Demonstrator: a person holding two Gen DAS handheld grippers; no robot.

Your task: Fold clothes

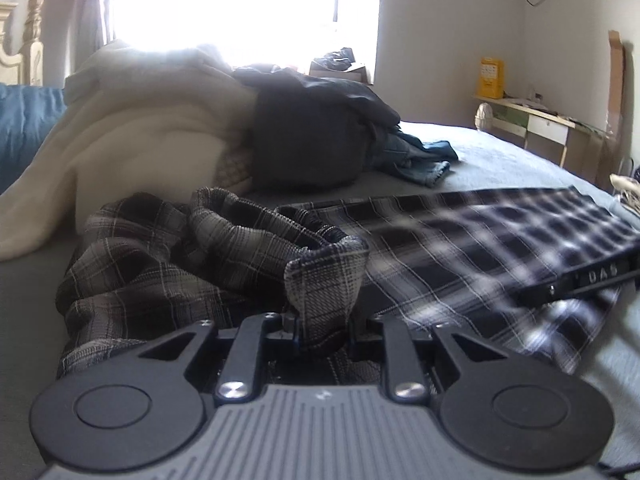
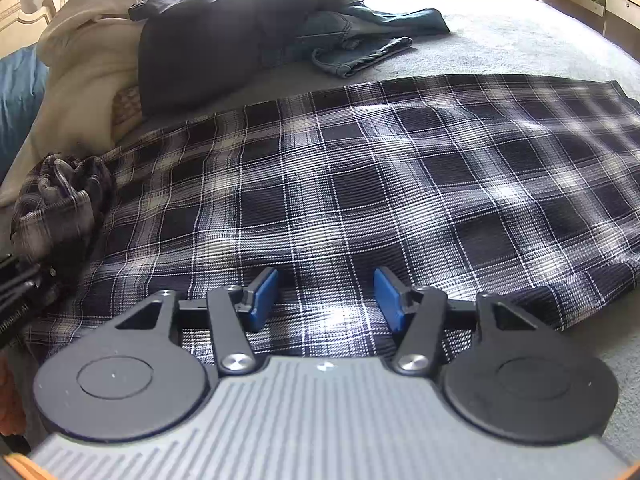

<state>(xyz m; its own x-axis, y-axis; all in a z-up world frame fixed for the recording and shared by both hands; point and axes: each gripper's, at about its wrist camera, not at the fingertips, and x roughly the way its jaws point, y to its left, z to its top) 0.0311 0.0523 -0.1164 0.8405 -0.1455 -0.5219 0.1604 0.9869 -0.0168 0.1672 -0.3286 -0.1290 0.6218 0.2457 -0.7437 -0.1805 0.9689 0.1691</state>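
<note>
Slippage is the main risk: the left gripper (image 1: 320, 320) pinches only a bunched waistband fold of the navy-and-white plaid flannel trousers (image 2: 360, 168) spread on the grey bed (image 2: 520, 32), while the right gripper (image 2: 326, 298), fingers half-wide and empty, restrains nothing.

Gathered plaid cloth (image 1: 320, 292) hides the left claw's (image 1: 320, 328) pads.

White letters "DAS" show, blurred, on the long black bar (image 1: 580, 280) lying over the plaid cloth in the left wrist view. The yellow box (image 1: 491, 77) carries print too small to read.
</note>
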